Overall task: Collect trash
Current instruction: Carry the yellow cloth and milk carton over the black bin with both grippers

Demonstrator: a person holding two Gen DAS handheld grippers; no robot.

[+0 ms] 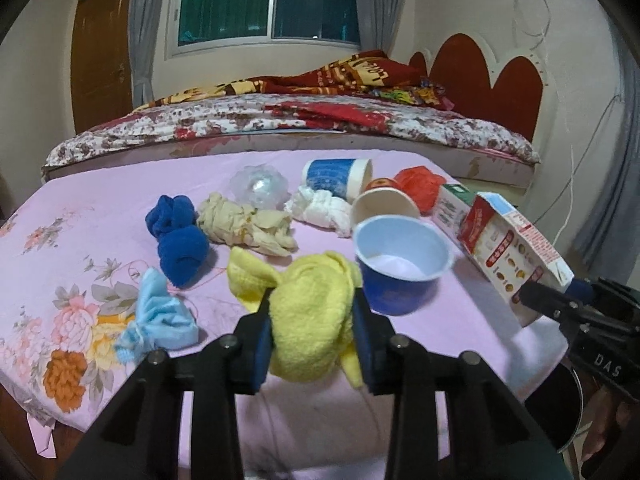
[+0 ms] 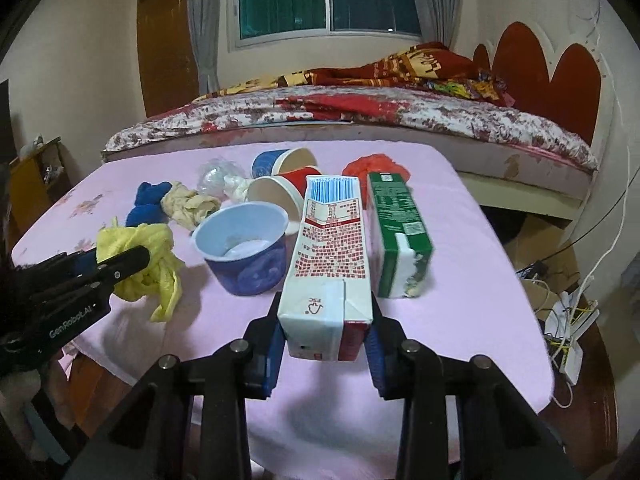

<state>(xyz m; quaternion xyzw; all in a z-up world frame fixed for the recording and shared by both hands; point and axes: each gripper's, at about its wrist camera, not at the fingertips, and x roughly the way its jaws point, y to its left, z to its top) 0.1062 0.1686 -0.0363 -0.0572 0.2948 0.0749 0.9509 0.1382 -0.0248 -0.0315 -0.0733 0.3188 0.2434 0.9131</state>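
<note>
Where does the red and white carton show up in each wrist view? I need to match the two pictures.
Left wrist view: the red and white carton is at the right edge, tilted, beside the blue cup.
Right wrist view: the carton is bottom centre, between the right gripper's fingers.
Shared landmark: the blue cup, left of the carton in both.

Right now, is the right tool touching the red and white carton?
Touching. The right wrist view shows the right tool with both pads pressed against the red and white carton.
</note>
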